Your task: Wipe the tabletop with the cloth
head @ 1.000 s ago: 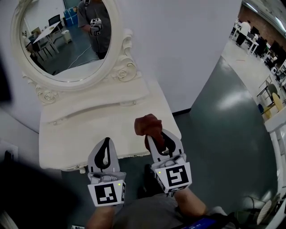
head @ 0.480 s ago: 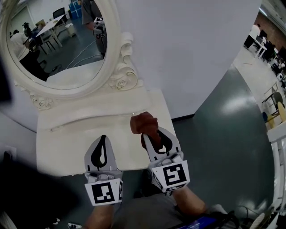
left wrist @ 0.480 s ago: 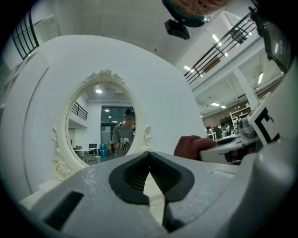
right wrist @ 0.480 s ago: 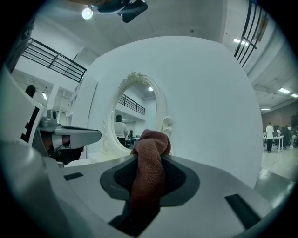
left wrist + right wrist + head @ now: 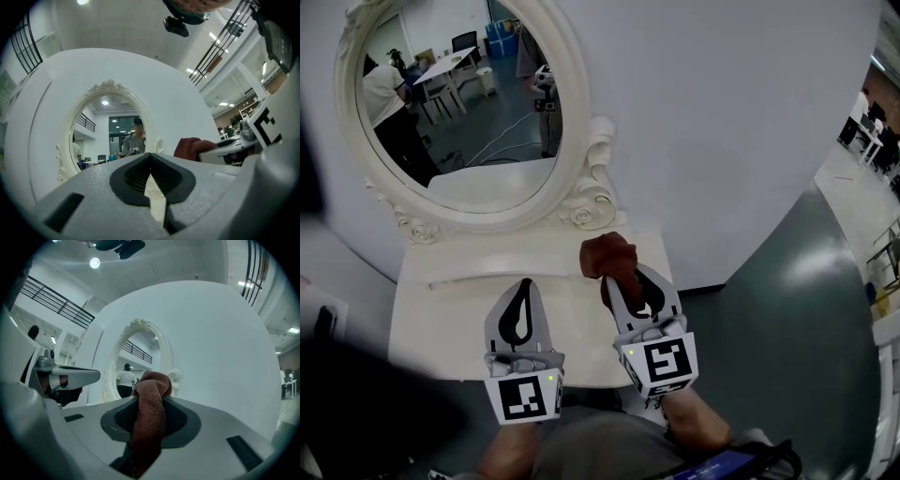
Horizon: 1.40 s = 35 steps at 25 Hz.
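Observation:
A cream dressing table (image 5: 450,319) stands against the white wall, its top bare in front of an oval mirror (image 5: 455,112). My right gripper (image 5: 623,274) is shut on a brown cloth (image 5: 606,256), which bunches above the jaws over the table's right part; in the right gripper view the cloth (image 5: 149,418) hangs down between the jaws. The left gripper (image 5: 521,300) hovers over the table's front middle, jaws together with nothing between them. From the left gripper view, the brown cloth (image 5: 190,146) shows at right.
The ornate mirror frame (image 5: 586,202) rises at the table's back, with a low raised shelf (image 5: 497,267) under it. A grey floor (image 5: 797,328) lies to the right. A dark shape (image 5: 356,412) sits at lower left. Chairs and people are reflected in the mirror.
The view has shifted, so the table and mirror sit lower and further right. Both grippers have kept their places, the right one still holding the cloth over the table's right part.

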Available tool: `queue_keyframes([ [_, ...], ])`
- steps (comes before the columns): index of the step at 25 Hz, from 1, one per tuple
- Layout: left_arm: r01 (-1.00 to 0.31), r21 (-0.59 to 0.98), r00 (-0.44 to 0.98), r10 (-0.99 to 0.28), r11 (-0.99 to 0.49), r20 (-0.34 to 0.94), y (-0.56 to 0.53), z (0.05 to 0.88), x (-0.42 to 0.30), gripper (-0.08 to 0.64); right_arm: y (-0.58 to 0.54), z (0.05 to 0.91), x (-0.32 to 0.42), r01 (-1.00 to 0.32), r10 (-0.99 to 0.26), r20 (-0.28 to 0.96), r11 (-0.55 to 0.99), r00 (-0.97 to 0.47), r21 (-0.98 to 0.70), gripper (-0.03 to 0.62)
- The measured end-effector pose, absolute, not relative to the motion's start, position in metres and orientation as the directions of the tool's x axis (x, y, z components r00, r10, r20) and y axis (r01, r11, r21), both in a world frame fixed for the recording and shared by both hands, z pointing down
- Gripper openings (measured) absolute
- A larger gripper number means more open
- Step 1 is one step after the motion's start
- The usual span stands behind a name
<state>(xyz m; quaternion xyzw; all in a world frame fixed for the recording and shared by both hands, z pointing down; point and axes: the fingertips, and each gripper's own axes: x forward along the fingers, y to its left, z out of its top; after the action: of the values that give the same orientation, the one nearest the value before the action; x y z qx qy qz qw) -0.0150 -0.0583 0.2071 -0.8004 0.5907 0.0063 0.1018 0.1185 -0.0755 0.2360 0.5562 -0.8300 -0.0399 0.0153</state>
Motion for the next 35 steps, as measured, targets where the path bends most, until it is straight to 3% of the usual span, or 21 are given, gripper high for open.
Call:
queue_keyframes([
  [22,-0.962,-0.125,0.252,-0.966,-0.243,-0.059,-0.162,0.243,-0.124,0.01,-0.183,0.268,-0.002,-0.898,-0.901,0.057,0.434,-0.431,0.065,0.104],
  [35,-0.979,-0.053,0.195,-0.978,-0.199,0.069,-0.209,0.338,-0.227,0.011,-0.235,0.376,-0.123,-0.856,-0.837,0.222,0.516,-0.5,0.018,0.104],
])
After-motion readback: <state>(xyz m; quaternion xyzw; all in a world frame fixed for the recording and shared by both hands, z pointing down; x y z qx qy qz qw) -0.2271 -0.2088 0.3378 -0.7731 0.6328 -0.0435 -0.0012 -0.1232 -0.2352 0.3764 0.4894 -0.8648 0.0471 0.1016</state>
